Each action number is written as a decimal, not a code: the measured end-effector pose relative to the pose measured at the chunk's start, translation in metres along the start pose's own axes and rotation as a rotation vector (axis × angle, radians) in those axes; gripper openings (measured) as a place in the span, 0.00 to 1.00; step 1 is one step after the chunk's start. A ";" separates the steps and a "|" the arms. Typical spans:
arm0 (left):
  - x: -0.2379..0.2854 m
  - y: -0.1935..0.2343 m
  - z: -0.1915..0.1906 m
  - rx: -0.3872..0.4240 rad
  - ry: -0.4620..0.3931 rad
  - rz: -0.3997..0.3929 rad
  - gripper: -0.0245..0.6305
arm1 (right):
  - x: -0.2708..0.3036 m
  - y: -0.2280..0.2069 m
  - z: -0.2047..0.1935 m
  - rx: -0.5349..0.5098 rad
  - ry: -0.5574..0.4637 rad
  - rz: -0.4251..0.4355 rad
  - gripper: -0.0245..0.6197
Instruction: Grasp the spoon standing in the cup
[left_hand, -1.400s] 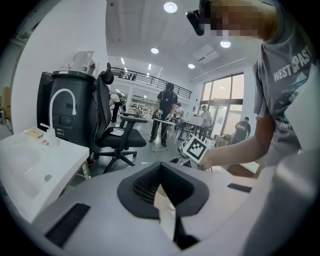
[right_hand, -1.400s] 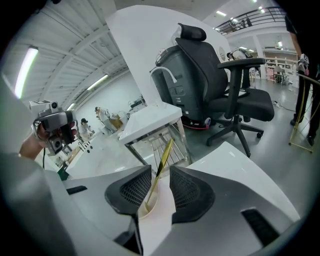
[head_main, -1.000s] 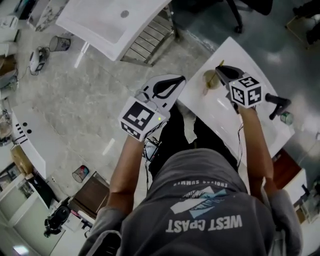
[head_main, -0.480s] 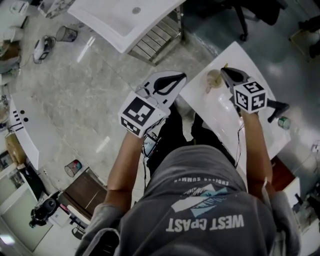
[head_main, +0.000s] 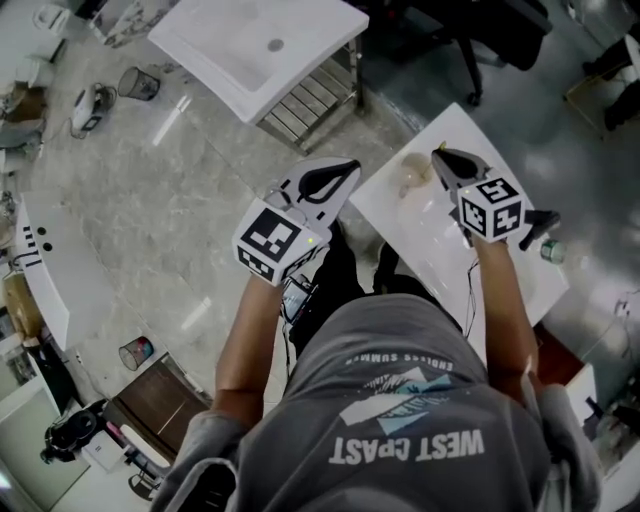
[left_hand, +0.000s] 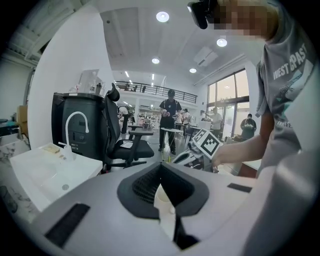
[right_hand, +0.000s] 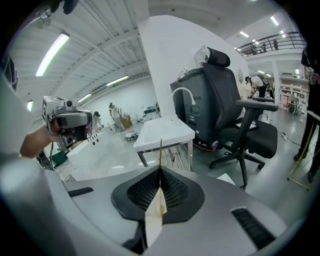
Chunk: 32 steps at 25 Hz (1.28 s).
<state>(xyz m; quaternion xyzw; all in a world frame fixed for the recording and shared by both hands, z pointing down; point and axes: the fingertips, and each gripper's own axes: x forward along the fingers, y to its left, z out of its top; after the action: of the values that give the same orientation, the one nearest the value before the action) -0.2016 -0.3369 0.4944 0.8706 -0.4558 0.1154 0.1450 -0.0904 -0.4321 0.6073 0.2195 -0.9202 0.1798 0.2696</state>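
Observation:
A pale cup (head_main: 411, 176) stands near the far corner of the white table (head_main: 430, 245). My right gripper (head_main: 441, 159) hovers just over the cup, its tip at the rim. Its jaws are shut on the thin handle of the spoon (right_hand: 160, 148), which sticks up straight between the pads in the right gripper view. Inside the cup, the spoon's bowl is hidden. My left gripper (head_main: 338, 172) hangs off the table's left edge, over the floor; its jaws are shut with nothing in them. In the left gripper view the right gripper's marker cube (left_hand: 212, 143) shows ahead.
A black tool (head_main: 536, 222) and a small can (head_main: 551, 251) lie on the table behind the right gripper. A white sink unit (head_main: 259, 48) stands across the floor, with a black office chair (right_hand: 235, 112) beside it. Bins and clutter line the left wall.
The right gripper's jaws have closed onto the spoon's handle at the cup. The left gripper has stayed off the table's edge. The head view has shifted a little.

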 end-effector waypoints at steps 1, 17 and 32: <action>0.000 -0.002 0.002 0.006 -0.002 0.001 0.04 | -0.003 0.002 0.004 -0.010 -0.008 -0.001 0.09; 0.006 -0.039 0.027 0.105 -0.078 0.001 0.04 | -0.076 0.027 0.034 -0.134 -0.136 -0.008 0.09; -0.020 -0.062 0.068 0.219 -0.115 0.013 0.04 | -0.136 0.062 0.078 -0.340 -0.207 -0.030 0.09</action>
<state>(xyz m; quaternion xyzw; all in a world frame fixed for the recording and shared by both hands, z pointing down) -0.1567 -0.3125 0.4154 0.8834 -0.4536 0.1155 0.0218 -0.0506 -0.3734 0.4544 0.2019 -0.9568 -0.0056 0.2091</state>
